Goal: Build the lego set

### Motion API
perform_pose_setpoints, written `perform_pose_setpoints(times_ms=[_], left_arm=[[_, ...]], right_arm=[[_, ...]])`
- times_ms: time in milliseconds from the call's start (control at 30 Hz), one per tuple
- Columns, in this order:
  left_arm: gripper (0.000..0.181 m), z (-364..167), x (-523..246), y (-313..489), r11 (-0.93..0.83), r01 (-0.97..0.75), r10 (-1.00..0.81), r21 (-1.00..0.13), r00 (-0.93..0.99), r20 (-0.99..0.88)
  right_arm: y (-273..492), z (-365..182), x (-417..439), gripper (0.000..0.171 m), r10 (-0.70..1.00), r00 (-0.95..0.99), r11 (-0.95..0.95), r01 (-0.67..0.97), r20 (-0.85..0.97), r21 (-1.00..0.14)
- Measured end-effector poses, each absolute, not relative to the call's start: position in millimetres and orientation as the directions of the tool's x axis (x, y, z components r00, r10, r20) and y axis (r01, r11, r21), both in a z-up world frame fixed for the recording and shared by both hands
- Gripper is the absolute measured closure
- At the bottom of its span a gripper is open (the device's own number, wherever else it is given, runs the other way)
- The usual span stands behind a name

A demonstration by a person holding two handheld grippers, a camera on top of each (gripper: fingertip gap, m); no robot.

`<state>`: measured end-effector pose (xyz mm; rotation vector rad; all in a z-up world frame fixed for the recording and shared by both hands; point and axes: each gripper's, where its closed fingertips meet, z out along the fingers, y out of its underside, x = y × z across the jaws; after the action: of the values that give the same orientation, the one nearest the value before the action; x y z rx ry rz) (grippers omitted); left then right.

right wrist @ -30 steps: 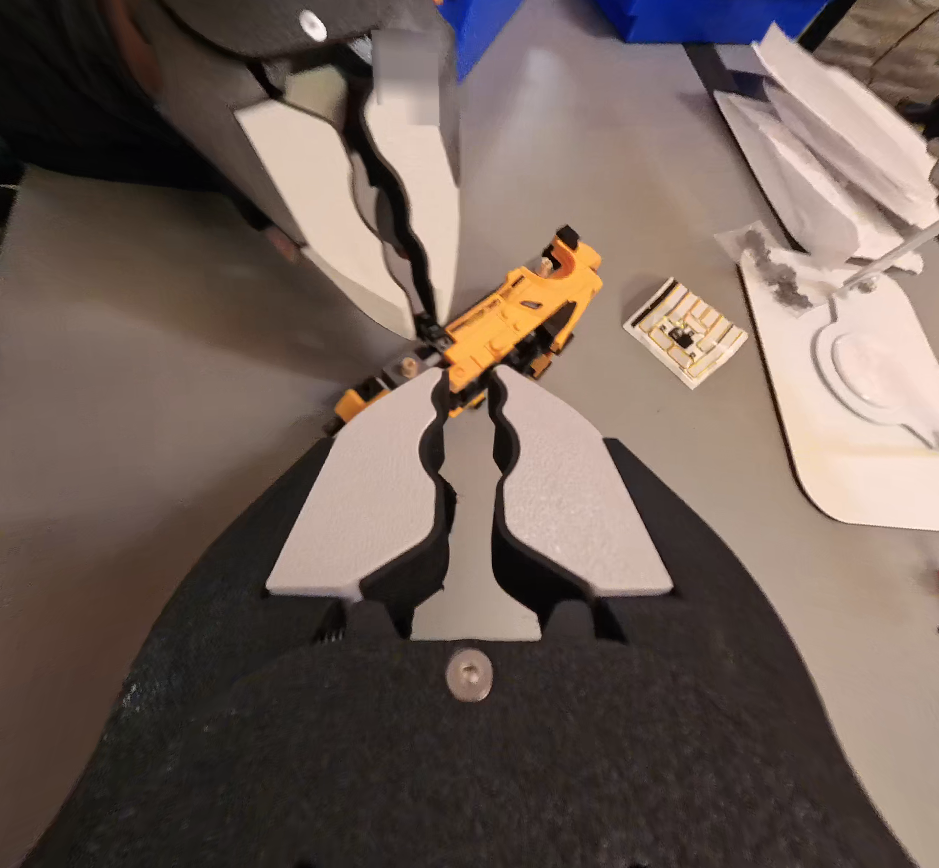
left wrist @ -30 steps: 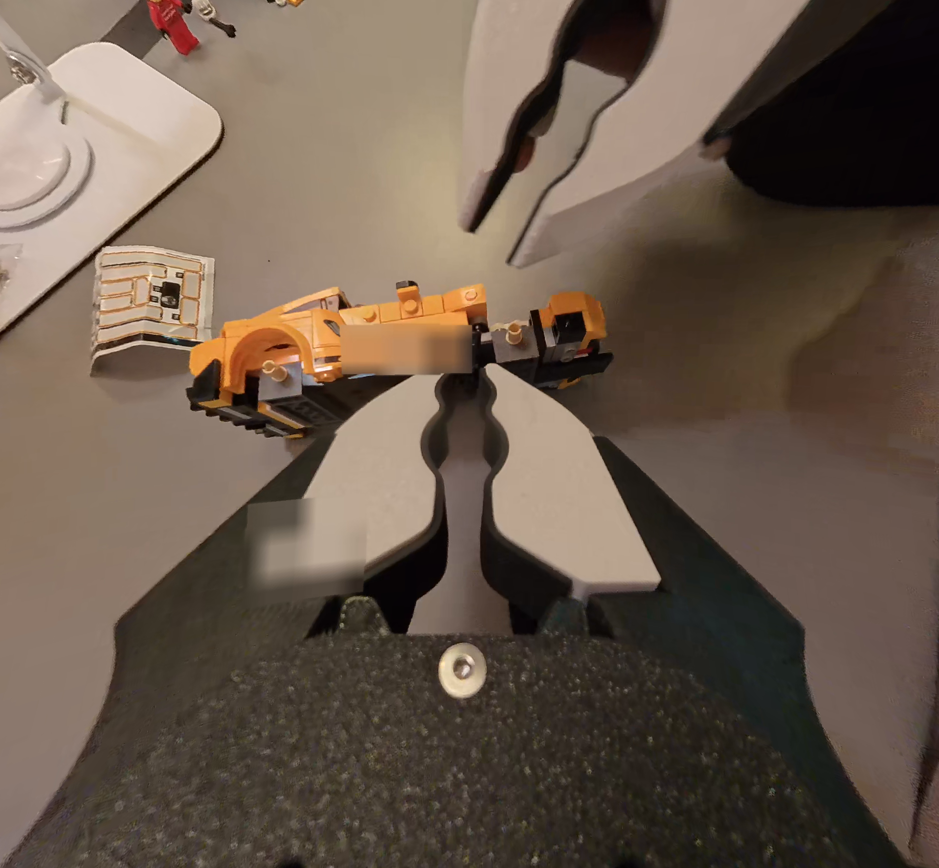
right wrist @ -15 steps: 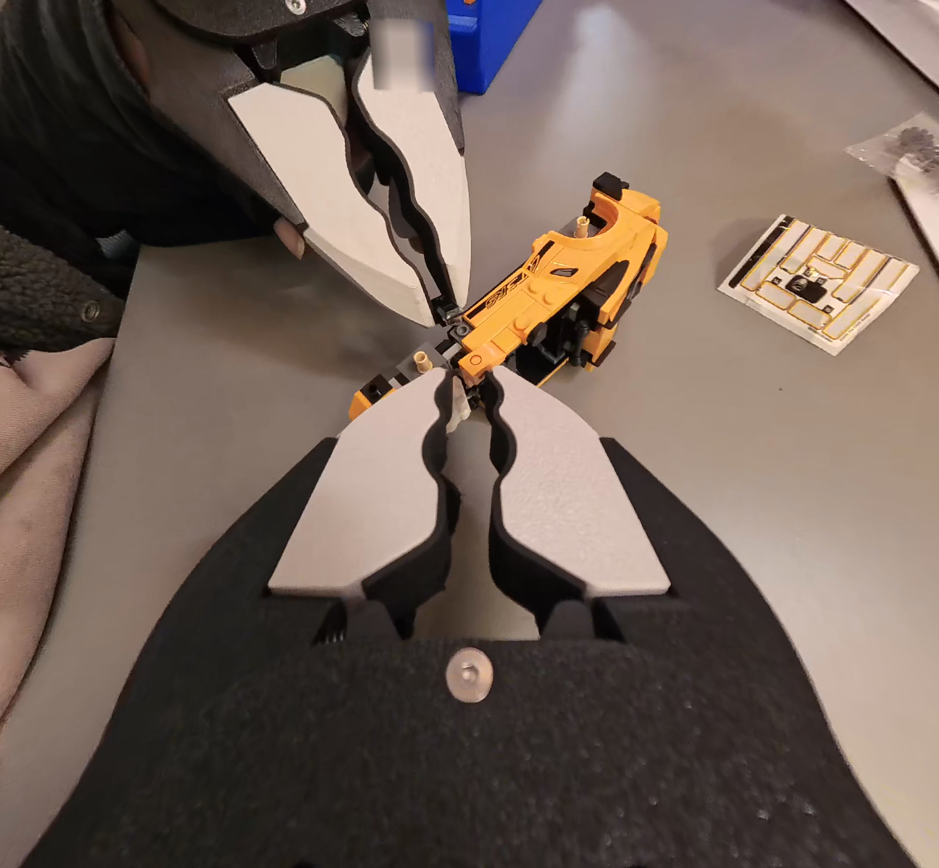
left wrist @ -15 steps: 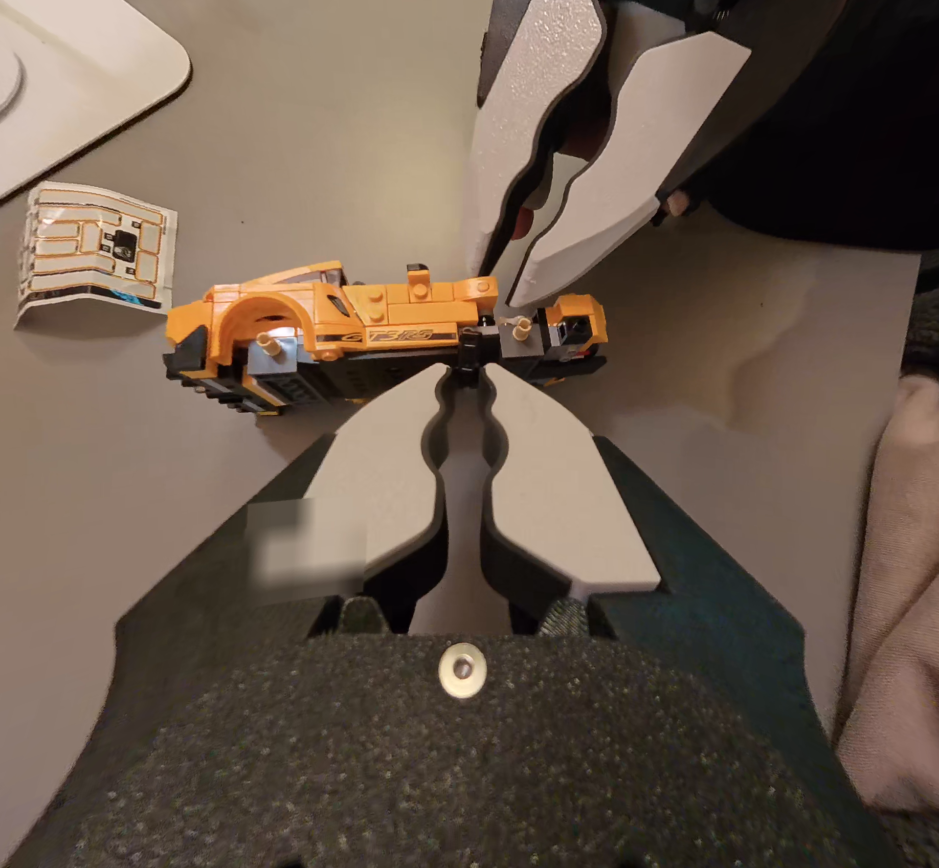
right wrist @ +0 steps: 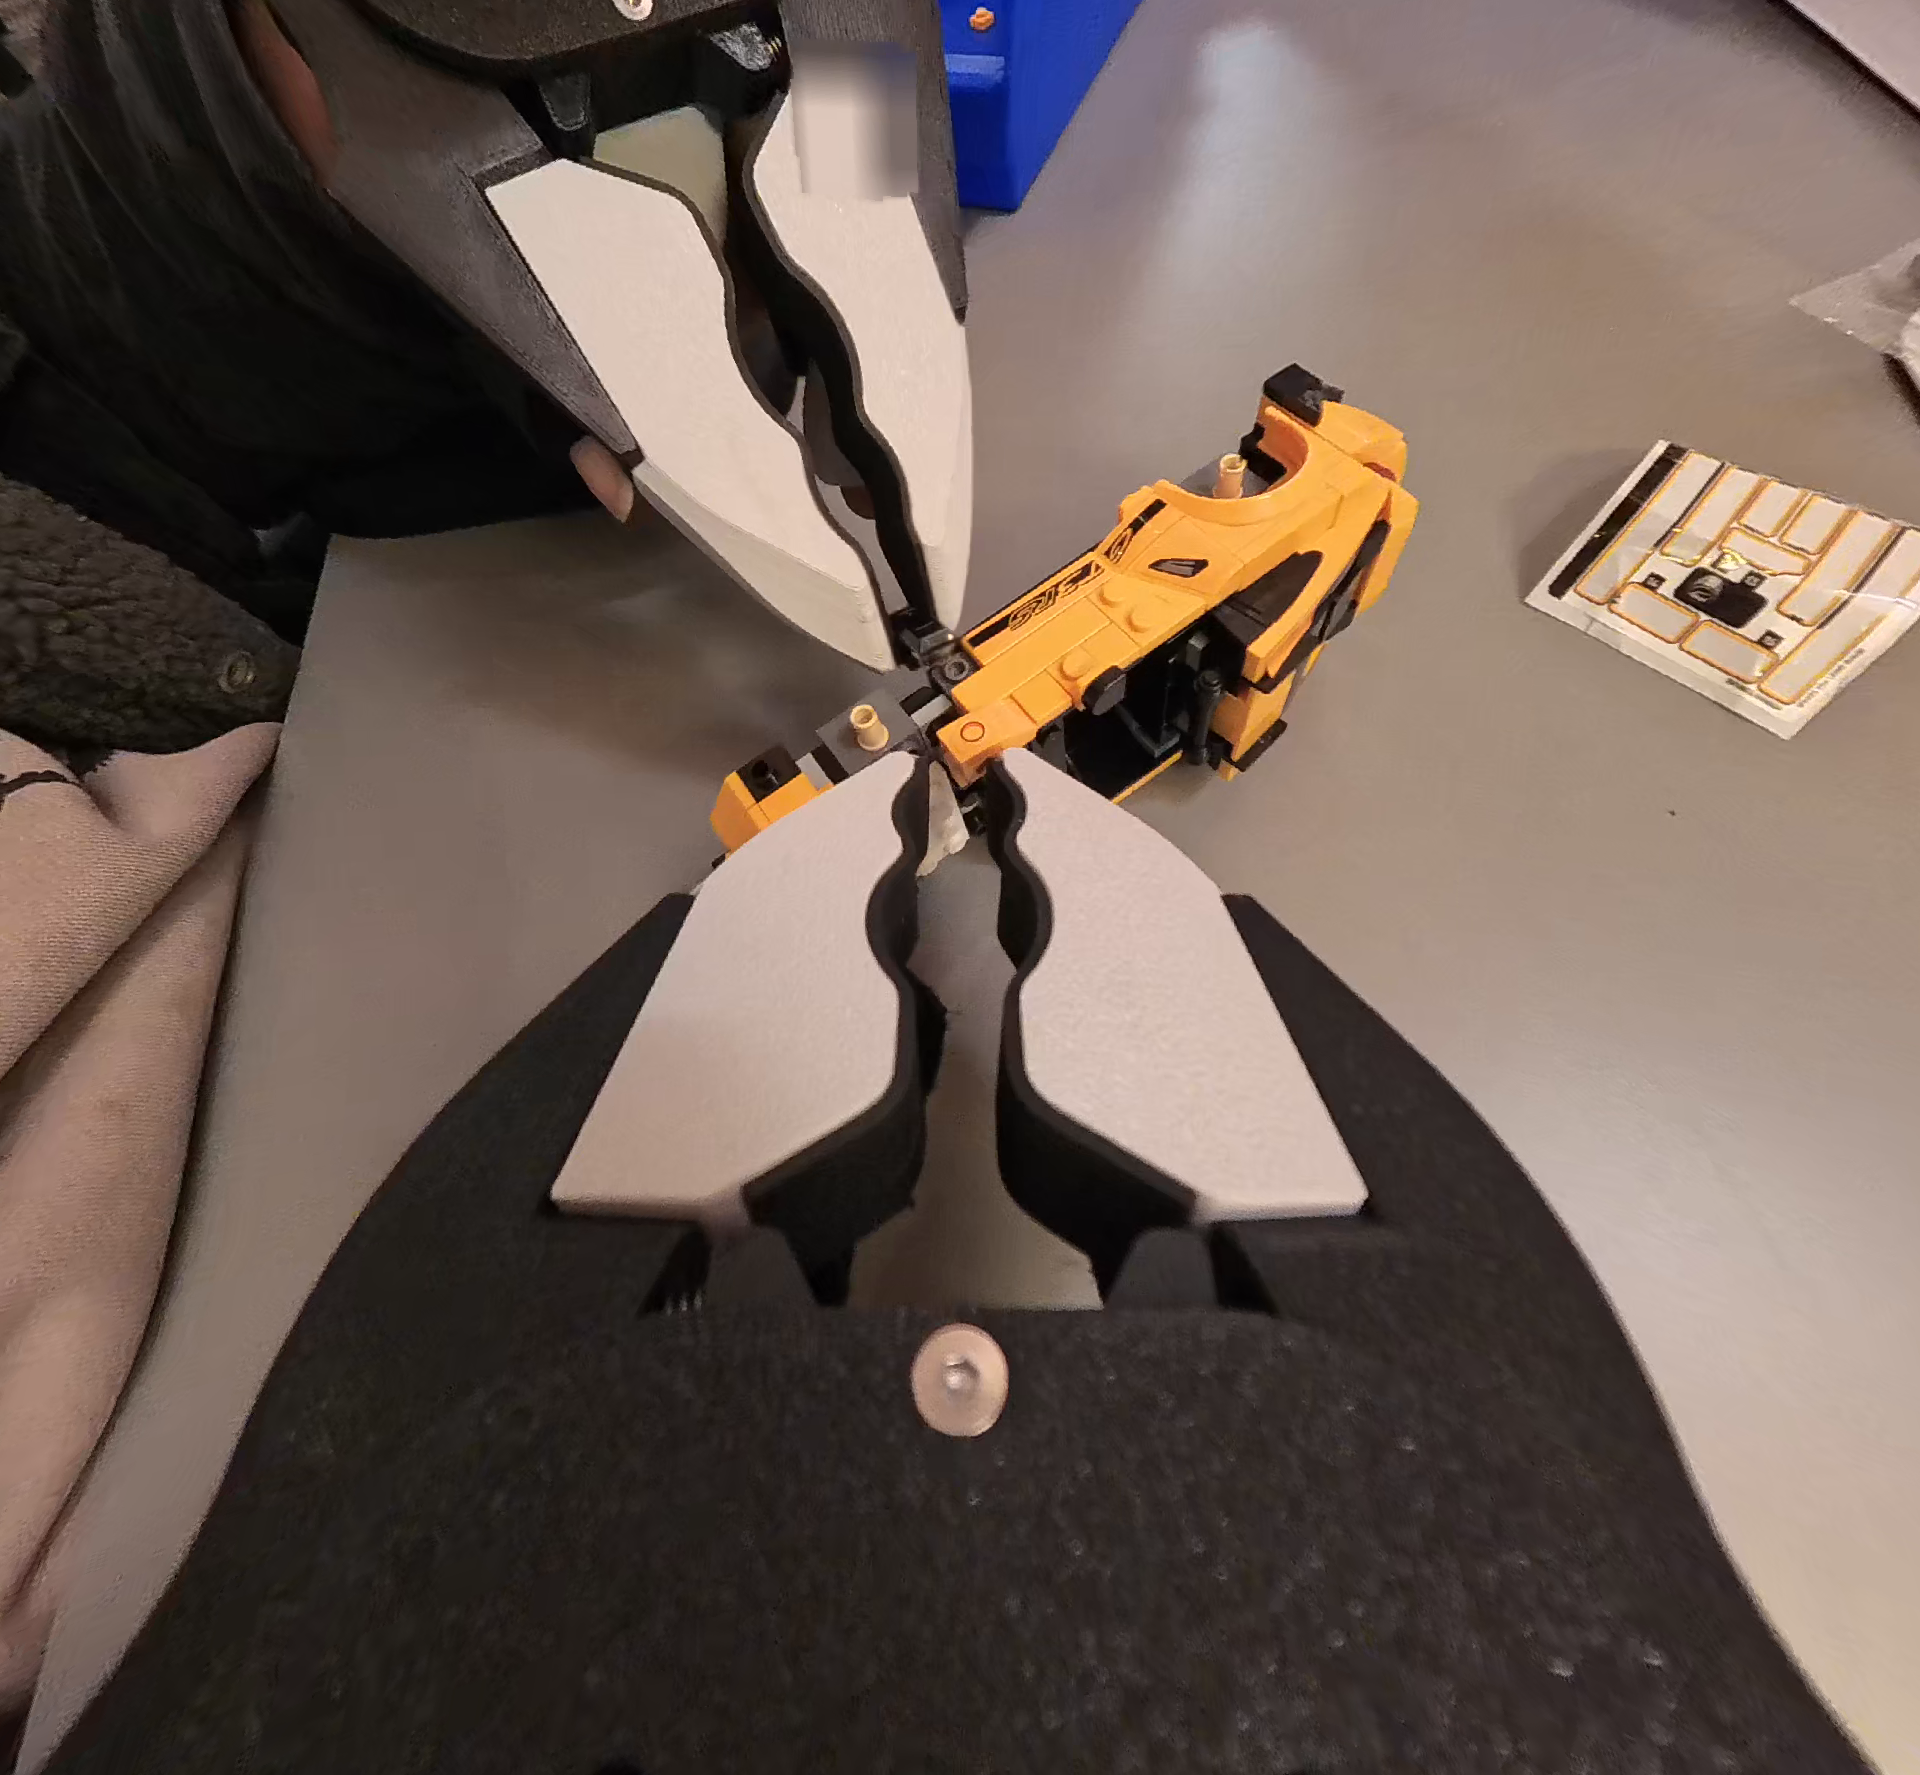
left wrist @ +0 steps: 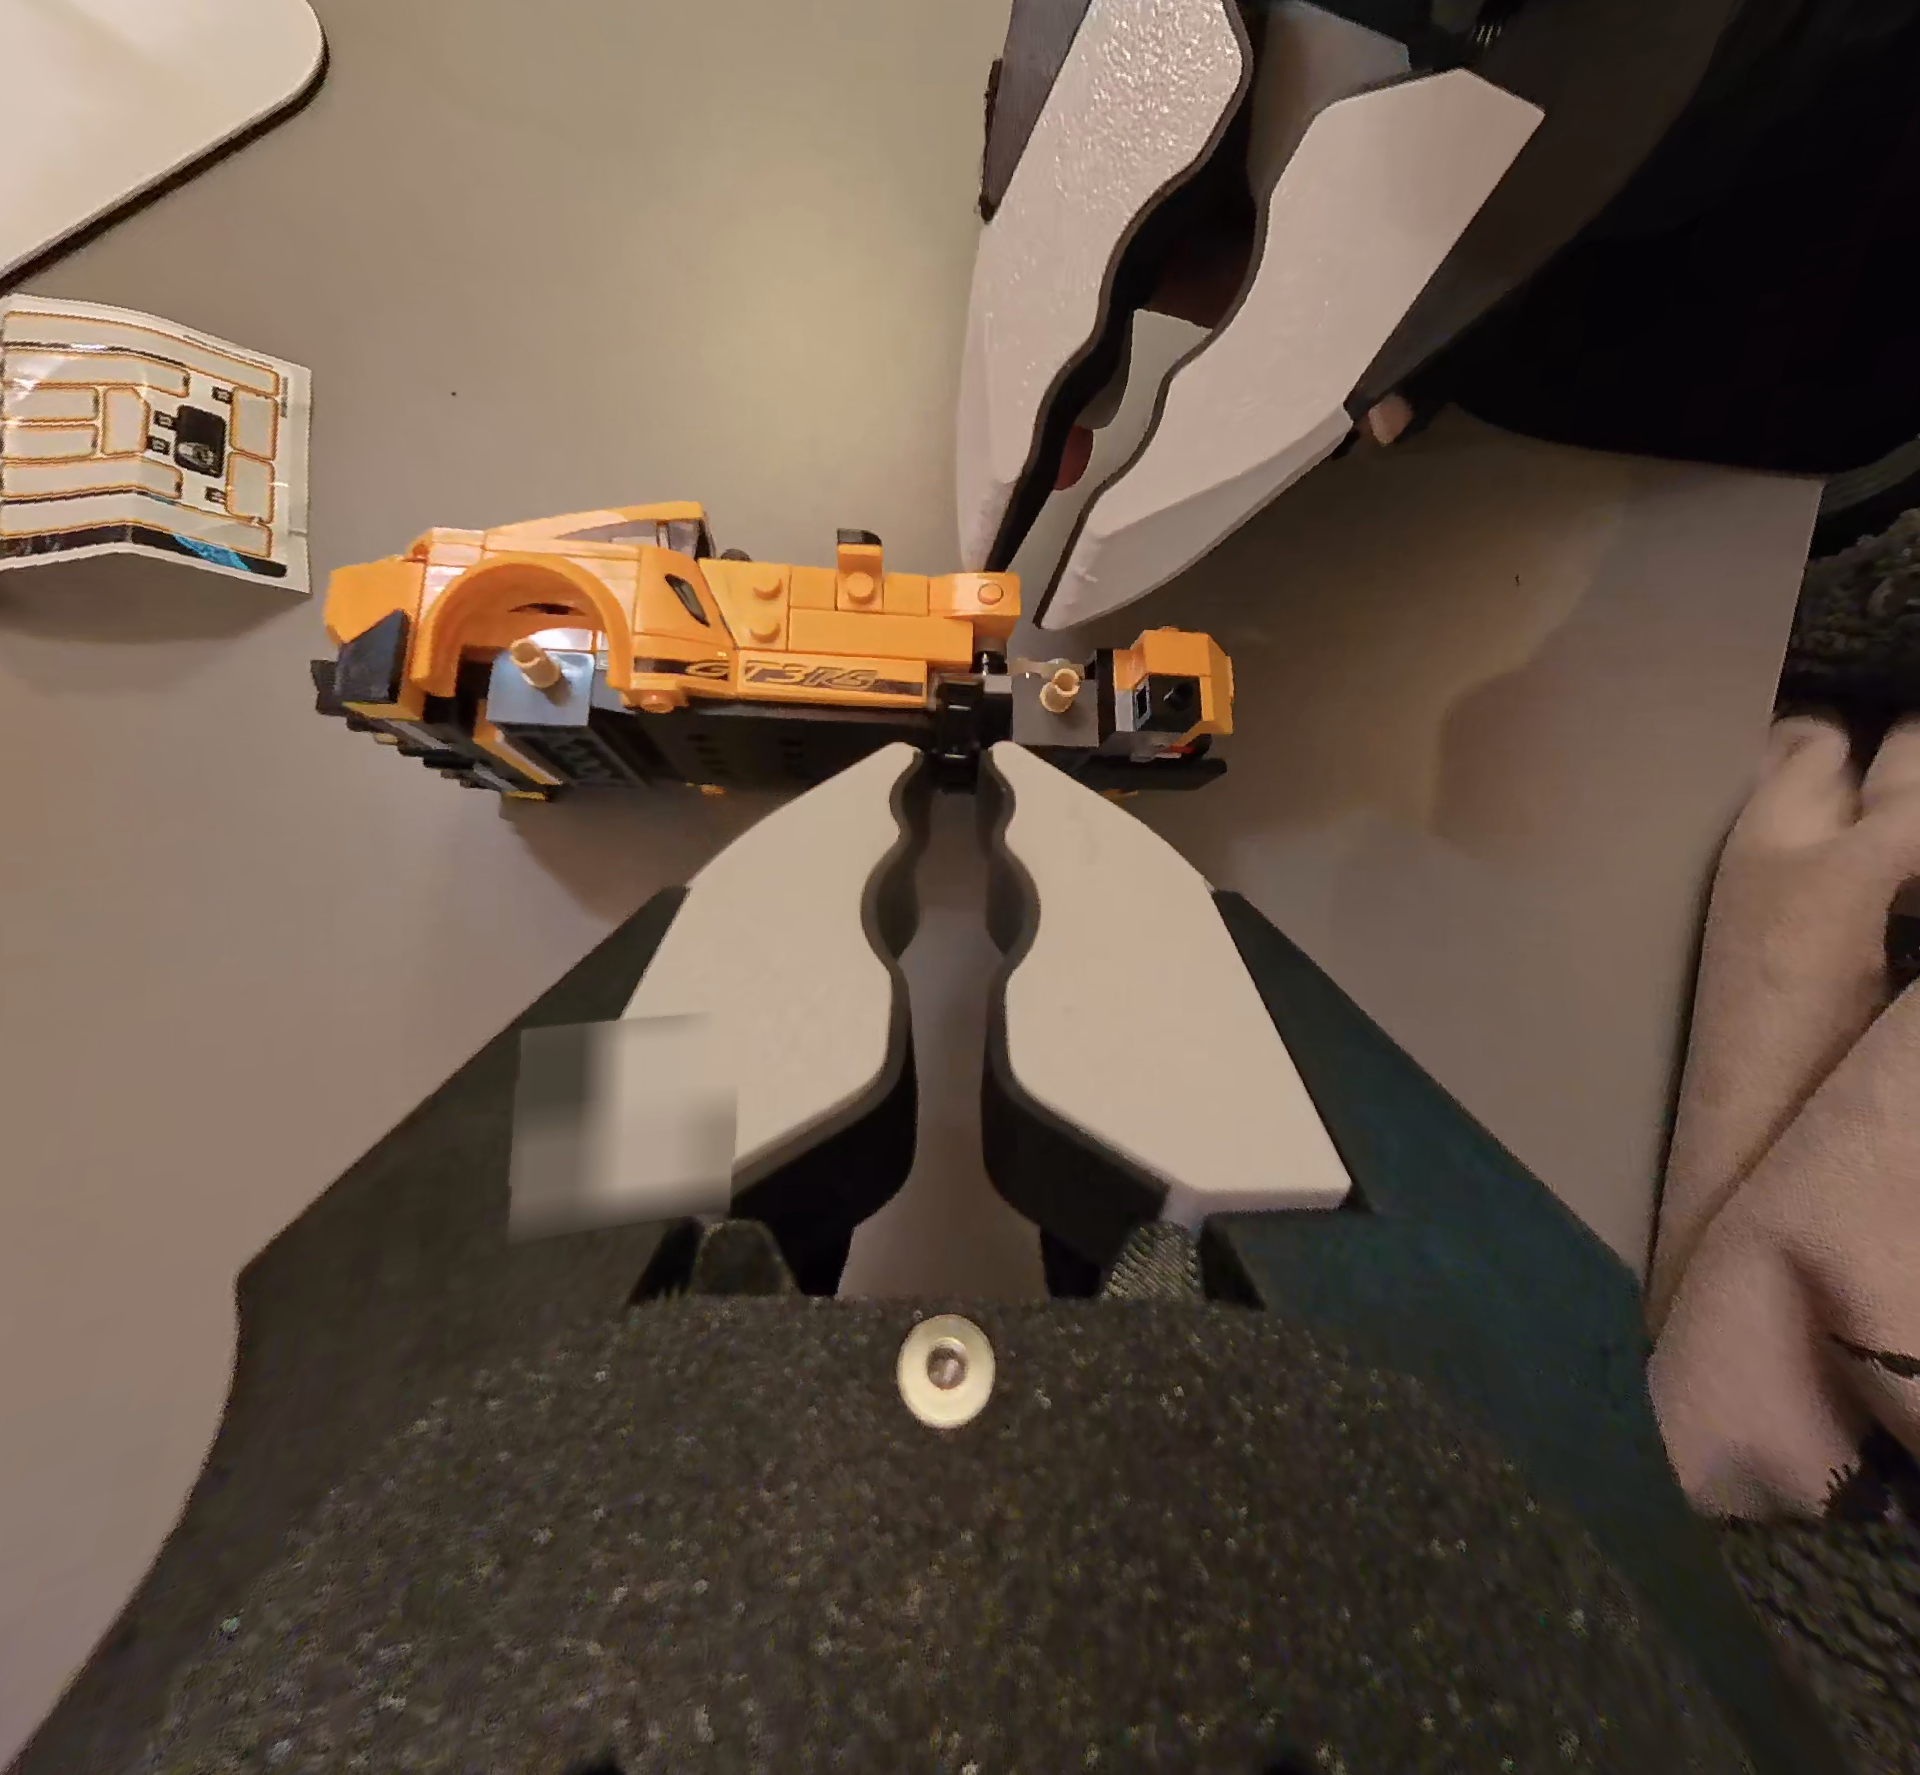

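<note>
The part-built orange and black lego car (left wrist: 727, 645) stands on the grey table, also in the right wrist view (right wrist: 1174, 603). My left gripper (left wrist: 951, 764) is shut on a black piece at the car's side, just behind the front axle; the right wrist view shows it coming in from the upper left (right wrist: 920, 634). My right gripper (right wrist: 956, 775) is against the car's other side, nearly shut, with a small whitish piece (right wrist: 938, 832) between its fingers. In the left wrist view its tips (left wrist: 1023, 593) touch the car's top edge near the front.
A sticker sheet (left wrist: 135, 447) lies left of the car and shows on the right in the right wrist view (right wrist: 1725, 572). A white tray (left wrist: 125, 63) is at the far left. A blue bin (right wrist: 1049, 11) stands behind. The table's edge and pinkish cloth (left wrist: 1818, 1102) are close by. Less than 4 cm separates the two grippers' tips.
The right gripper has come down from above the car until its tips touch it near the front. The left gripper has kept its hold; car and grippers have shifted towards the table's edge.
</note>
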<state>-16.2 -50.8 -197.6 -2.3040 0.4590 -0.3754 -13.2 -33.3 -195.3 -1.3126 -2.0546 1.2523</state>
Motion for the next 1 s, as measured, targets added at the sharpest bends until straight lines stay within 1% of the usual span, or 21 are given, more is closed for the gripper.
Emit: perform_pose_setpoints(times_ms=[400,833,1000], left_arm=[[0.174,-199.1,-16.6,-50.8,-0.678,-0.214,-0.419,-0.703,0.899,0.13],[0.174,-200.1,-18.2,-51.5,-0.742,-0.274,-0.422,-0.612,0.9,0.108],[0.174,-199.2,-15.9,-52.1,-0.743,-0.303,-0.443,-0.597,0.891,0.1]], right_arm=[[-33.2,-192.5,-11.4,0.16,0.867,-0.49,0.201,0.506,-0.088,-0.839],[-33.8,-193.0,-9.7,0.159,0.872,-0.489,0.26,0.494,-0.018,-0.83],[-31.8,-186.4,-8.8,0.156,0.869,-0.494,0.29,0.464,0.027,-0.837]])
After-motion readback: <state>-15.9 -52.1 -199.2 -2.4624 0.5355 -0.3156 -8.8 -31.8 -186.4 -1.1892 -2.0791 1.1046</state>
